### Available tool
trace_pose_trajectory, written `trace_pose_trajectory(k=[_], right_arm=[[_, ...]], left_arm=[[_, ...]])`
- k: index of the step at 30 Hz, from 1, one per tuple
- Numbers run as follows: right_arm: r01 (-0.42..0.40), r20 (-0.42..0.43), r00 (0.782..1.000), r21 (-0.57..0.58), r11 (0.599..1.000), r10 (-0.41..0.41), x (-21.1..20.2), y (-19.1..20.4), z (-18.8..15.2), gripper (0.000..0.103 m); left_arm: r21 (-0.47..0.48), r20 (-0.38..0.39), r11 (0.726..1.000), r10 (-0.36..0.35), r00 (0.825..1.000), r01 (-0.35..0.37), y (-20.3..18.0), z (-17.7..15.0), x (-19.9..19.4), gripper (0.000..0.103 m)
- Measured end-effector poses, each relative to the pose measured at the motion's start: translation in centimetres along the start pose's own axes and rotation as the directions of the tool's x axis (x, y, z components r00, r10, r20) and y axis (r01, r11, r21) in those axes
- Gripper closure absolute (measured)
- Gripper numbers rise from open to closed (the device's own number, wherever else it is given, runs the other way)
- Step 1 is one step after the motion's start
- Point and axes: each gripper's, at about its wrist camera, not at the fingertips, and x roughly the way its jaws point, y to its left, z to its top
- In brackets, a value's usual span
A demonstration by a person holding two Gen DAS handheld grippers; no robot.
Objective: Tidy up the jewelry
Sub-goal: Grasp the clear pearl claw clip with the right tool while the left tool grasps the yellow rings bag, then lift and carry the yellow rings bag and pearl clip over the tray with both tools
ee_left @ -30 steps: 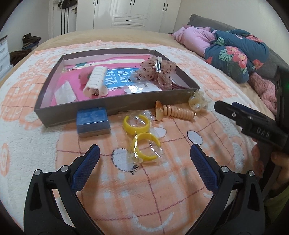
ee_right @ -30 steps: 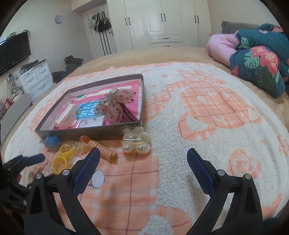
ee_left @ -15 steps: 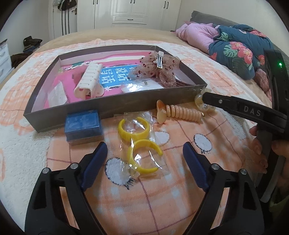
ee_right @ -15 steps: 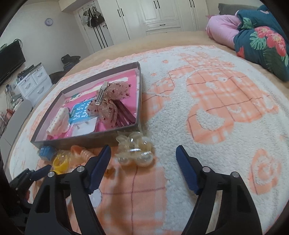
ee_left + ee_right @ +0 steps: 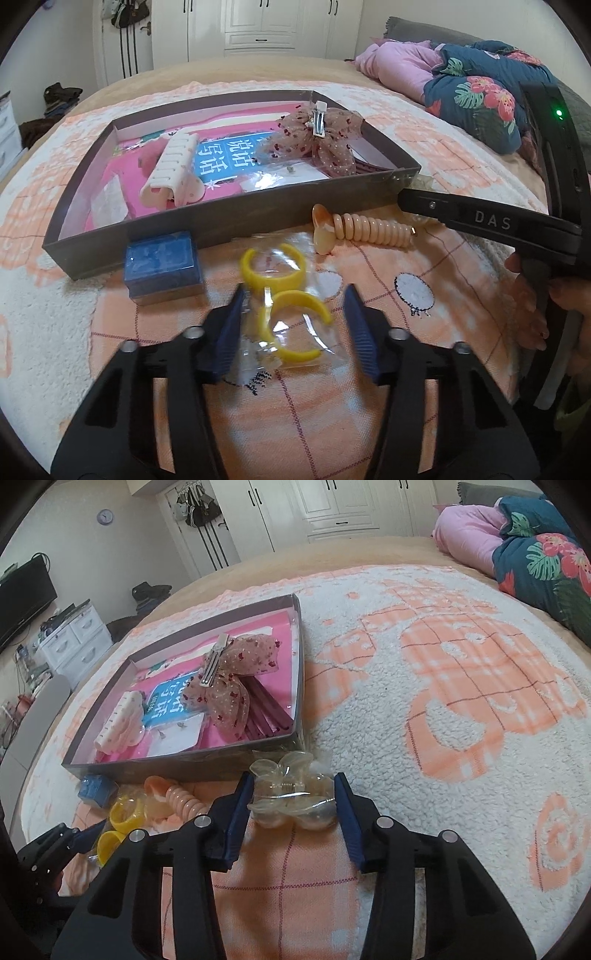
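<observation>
A brown shallow box (image 5: pixel 236 225) (image 5: pixel 184 764) lies on the bed and holds a white claw clip (image 5: pixel 171 171), a dotted bow clip (image 5: pixel 317 142) (image 5: pixel 229 675) and earring cards. In front of it lie a blue box (image 5: pixel 162 264), two yellow rings in a clear bag (image 5: pixel 288 306), and a peach spiral hair tie (image 5: pixel 365 229). My left gripper (image 5: pixel 293 328) is open, its fingers on both sides of the near yellow ring. My right gripper (image 5: pixel 293 805) is open, its fingers straddling a clear pearl claw clip (image 5: pixel 291 801), close to its sides.
The bed has a white and orange fleece blanket (image 5: pixel 443 672). A floral quilt and pink bedding (image 5: pixel 461 81) lie at the far right. My right gripper's body (image 5: pixel 498 225) reaches across the right side of the left wrist view. White wardrobes (image 5: pixel 332 506) stand behind.
Both grippers moved forward and down to the blanket and narrowed. The left now brackets the yellow ring bag, the right brackets the pearl claw clip.
</observation>
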Motion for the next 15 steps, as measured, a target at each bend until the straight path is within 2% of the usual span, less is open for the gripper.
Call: trace_pose_trajectory(k=[6,15], right_arm=[[0.022,0.040,0.999,0.017,1.000,-0.023,-1.3,-0.7,0.0,0.061],[-0.013,0.106,0.994,-0.032,0.999,0.016,-4.0,-0.1,-0.5,0.061]], left_arm=[[-0.005,0.010,1.000,-0.027,1.000,0.027,0.1,0.0,-0.6,0.069],[-0.010,0.067,0.998,-0.057,0.996,0.058,0.2,0.6,-3.1,0.069]])
